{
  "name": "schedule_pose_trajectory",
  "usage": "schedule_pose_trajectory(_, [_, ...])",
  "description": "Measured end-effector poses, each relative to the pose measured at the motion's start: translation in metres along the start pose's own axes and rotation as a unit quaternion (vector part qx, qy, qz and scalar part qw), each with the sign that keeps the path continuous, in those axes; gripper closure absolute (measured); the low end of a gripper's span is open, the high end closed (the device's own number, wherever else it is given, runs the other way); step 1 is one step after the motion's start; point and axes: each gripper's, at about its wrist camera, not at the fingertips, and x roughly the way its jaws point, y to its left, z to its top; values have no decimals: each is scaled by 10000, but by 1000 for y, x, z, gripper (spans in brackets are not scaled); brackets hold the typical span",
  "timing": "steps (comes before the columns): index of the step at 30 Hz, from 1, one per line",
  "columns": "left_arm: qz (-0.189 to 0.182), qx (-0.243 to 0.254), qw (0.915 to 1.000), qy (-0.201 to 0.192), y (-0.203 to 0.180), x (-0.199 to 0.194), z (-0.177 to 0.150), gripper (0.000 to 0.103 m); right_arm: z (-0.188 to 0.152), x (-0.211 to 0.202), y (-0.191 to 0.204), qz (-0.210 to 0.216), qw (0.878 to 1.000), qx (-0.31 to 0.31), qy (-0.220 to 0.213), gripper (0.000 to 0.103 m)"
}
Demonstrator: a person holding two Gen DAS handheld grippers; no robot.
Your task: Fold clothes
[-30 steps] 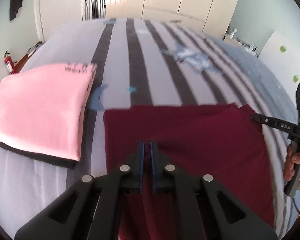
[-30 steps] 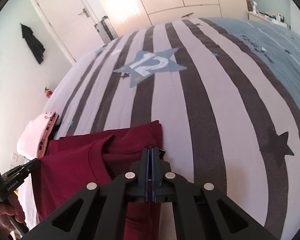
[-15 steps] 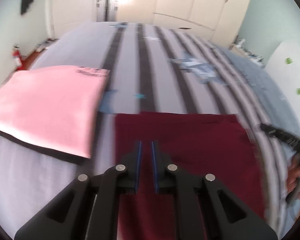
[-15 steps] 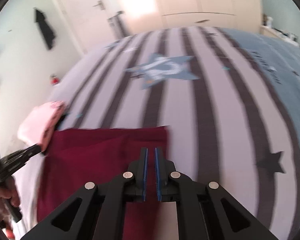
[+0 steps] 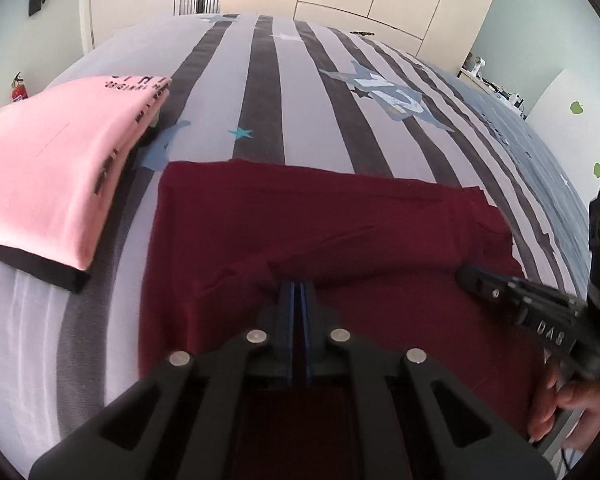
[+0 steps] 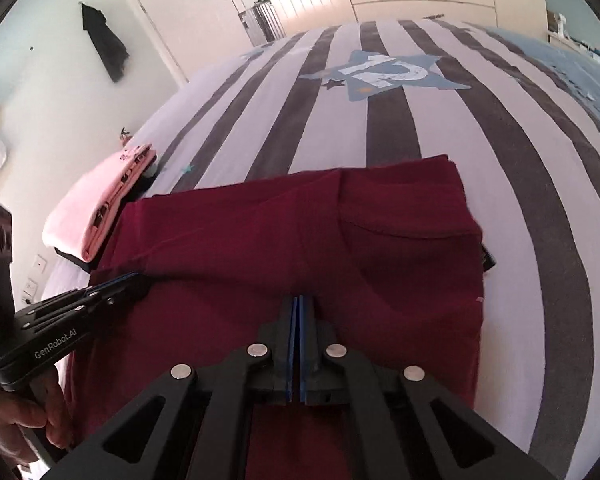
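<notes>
While the maroon garment lies flat on the striped bed, just right of the folded pink stack, you have both grippers down on its near part. Your left gripper is pinched shut on a raised fold of maroon cloth. Your right gripper is closing, pads together at a crease in the same garment.

Bright daylight, sharp focus, strong fisheye bending and dark corner vignetting.
</notes>
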Motion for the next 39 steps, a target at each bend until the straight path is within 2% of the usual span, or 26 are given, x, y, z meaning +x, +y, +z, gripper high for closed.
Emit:
schedule_pose_trajectory(1, [1, -9, 10000, -9, -1, -2, 2, 99, 3, -2, 0, -43, 10000, -36, 6, 103])
schedule_pose_trajectory(2, [-106, -13, 9999, -48, -2, -4, 8, 98, 6, -5, 2, -58, 9999, -92, -24, 98])
schedule_pose_trajectory(6, [-455, 395, 9980, -184, -29, -8, 29, 98, 17, -10, 19, 267, 9989, -363, -100, 96])
schedule_pose_trajectory(9, [-358, 607, 9975, 31, -49, 18, 28, 98, 19, 4, 28, 342, 9986, -403, 43, 96])
schedule_pose_trajectory(12, [-278, 445, 9985, 183, -34, 36, 29, 99, 17, 23, 20, 154, 9994, -257, 198, 102])
schedule_pose_trajectory(13, [-260, 456, 9985, 151, -31, 31, 31, 99, 18, 23, 16, 142, 9995, -217, 182, 103])
schedule_pose_trajectory(16, [-119, 553, 9984, 14, -23, 12, 37, 99, 27, 11, 4, 13, 9999, -154, 6, 103])
schedule_pose_trajectory(18, [-34, 445, 9990, -32, -10, 1, 37, 99, 30, 4, -7, -107, 9998, -164, -89, 103])
schedule_pose_trajectory(20, [243, 248, 9994, -71, 9, 1, 40, 99, 32, -2, -19, -302, 9994, -114, -124, 103])
schedule_pose_trajectory(22, [298, 1, 9996, -14, 27, 5, 38, 98, 33, -11, -31, -491, 9985, -52, -218, 101])
schedule_pose_trajectory(25, [313, -82, 9994, 125, 40, 20, 32, 98, 31, -9, -45, -538, 9985, 33, -119, 100])
schedule_pose_trajectory(29, [368, -35, 9992, 146, 41, 17, 40, 98, 34, -5, -49, -493, 9988, -4, -39, 101])
schedule_pose_trajectory(32, [272, -113, 9996, -48, 40, -5, 48, 98, 39, -28, -48, -398, 9989, 65, -234, 96])
schedule_pose_trajectory(34, [77, -48, 9997, -241, 34, -26, 47, 98, 39, -46, -46, -323, 9987, 71, -393, 96])
schedule_pose_trajectory(37, [-254, 156, 9991, -318, 12, -49, 34, 98, 22, -66, -31, -127, 9988, -120, -460, 96])
schedule_pose_trajectory(39, [-443, 253, 9984, -246, -9, -49, 22, 98, 7, -72, -17, 12, 9988, -262, -402, 96])
